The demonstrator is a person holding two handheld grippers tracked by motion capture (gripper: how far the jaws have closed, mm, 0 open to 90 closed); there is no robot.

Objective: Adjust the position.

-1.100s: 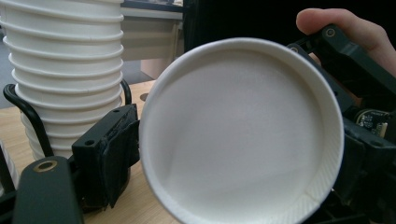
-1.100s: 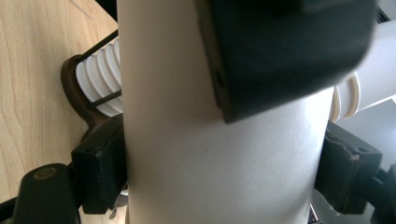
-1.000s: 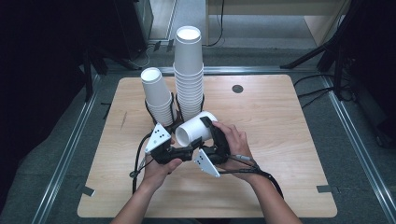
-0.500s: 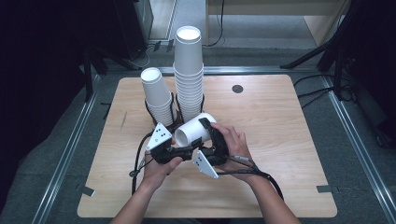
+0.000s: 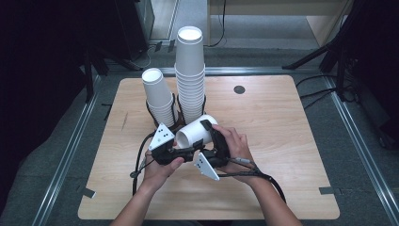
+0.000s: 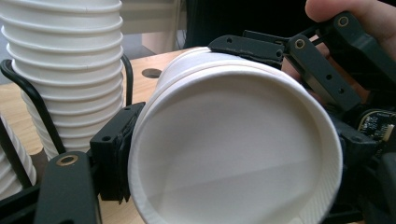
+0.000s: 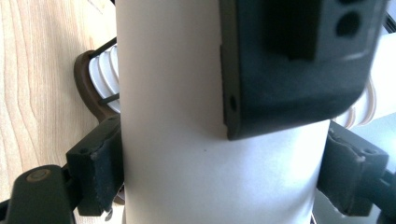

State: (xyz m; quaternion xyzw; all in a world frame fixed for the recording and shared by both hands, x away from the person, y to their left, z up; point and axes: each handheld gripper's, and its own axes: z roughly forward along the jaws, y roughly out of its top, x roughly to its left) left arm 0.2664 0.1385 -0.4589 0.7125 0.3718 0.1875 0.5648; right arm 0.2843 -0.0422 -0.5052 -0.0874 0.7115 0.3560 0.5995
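- Nearest, the person's two forearms come in from the bottom edge of the high view and meet over the middle of the wooden bench [image 5: 291, 141].
- The left hand [image 5: 160, 170] holds the left gripper [image 5: 181, 149]; its jaws have just been closing, with the white paper cup [image 5: 196, 133] between them. In the left gripper view a black pad [image 6: 114, 156] lies against the cup's rim at the left side, so the jaws grip the cup near its open mouth.
- The right hand [image 5: 235, 148] holds the right gripper [image 5: 212, 141]; its jaws have just been opening a little, with the same cup between them. In the right gripper view both pads [image 7: 100, 163] press the cup's wall from either side.
- The cup lies on its side above the bench, mouth towards the left gripper, bottom pointing away from the person.
- Just behind it stands a dark wire holder [image 5: 175, 120] with two stacks of white cups: a short, tilted stack [image 5: 158, 96] at the left and a tall, upright stack [image 5: 190, 75] at the right.
- Farther back, a dark round hole [image 5: 239, 89] sits in the bench top.
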